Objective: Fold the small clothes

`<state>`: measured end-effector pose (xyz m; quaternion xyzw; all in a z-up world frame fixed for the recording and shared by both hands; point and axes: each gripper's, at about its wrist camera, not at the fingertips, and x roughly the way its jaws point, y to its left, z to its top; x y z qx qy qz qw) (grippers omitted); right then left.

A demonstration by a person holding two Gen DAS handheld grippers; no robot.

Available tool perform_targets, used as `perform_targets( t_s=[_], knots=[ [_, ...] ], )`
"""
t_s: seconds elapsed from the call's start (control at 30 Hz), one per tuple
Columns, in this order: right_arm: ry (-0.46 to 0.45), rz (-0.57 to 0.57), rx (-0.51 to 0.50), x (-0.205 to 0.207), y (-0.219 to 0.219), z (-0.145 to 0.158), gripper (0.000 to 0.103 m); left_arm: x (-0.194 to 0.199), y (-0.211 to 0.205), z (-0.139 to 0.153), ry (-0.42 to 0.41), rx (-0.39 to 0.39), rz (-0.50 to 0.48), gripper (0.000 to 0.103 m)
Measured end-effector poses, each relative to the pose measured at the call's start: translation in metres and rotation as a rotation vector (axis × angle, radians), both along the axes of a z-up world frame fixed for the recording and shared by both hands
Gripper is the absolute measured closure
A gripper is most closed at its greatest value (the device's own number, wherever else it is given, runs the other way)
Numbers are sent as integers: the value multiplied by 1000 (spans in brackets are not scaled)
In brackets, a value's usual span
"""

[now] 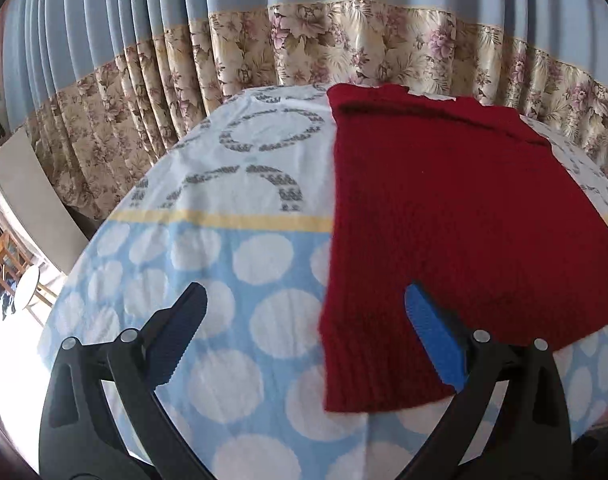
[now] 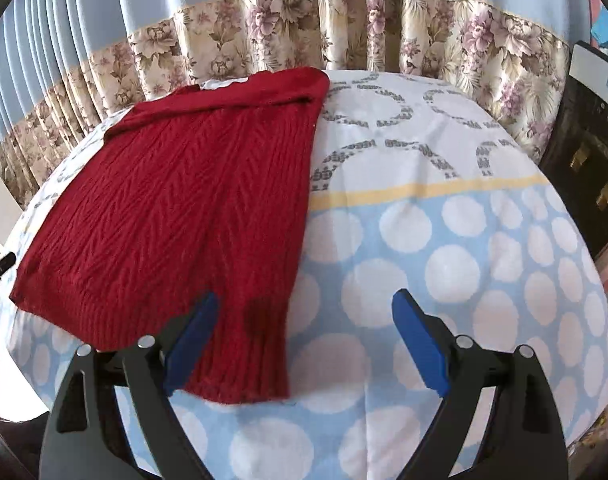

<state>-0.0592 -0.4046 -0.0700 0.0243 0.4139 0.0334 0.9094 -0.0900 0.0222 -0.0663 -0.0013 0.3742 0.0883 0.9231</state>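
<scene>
Left gripper: jaws spread wide, nothing clamped. Its blue-padded fingers stand above the near end of the red knitted garment, whose near left corner lies in the gap between them; no contact with the pads can be confirmed.

Right gripper: jaws likewise spread wide, nothing clamped. Its left finger sits over the garment's near edge; the right finger is above bare cloth.

Red knitted garment: deep red, chevron-ribbed knit with a straight ribbed band along the near hem. It lies flat, already folded lengthwise, with a narrow panel laid along its right side and ending in a ribbed cuff at the near edge. A fold or roll of the knit runs across the far end. A small white patch shows at the far edge, nature unclear.

Position: on a bed sheet, blue with white dots nearer, white with grey rings beyond a yellow stripe. Pleated blue and floral curtains hang behind.
</scene>
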Motion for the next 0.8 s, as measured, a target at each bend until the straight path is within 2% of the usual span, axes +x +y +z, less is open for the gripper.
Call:
perform_targets(
  t_s=[0.2, 0.33, 0.7, 0.73, 0.77, 0.8],
  knots=[
    [18, 1, 36, -1, 1, -2, 14, -3, -11, -2, 18, 9, 3, 5],
    [35, 4, -9, -3, 11, -3, 14, -3, -13, -7, 51, 8, 11, 5],
    [64, -28, -35, -5, 18, -9, 15, -1, -13, -18, 78, 9, 16, 5],
    [67, -23, -33, -6, 20, -11, 23, -1, -13, -19, 78, 6, 18, 5],
    [76, -14, -27, -6, 22, -13, 39, -1, -13, -20, 81, 0, 19, 5],
    [93, 4, -19, -5, 24, -15, 88, -1, -14, -21, 83, -3, 19, 5]
  ],
)
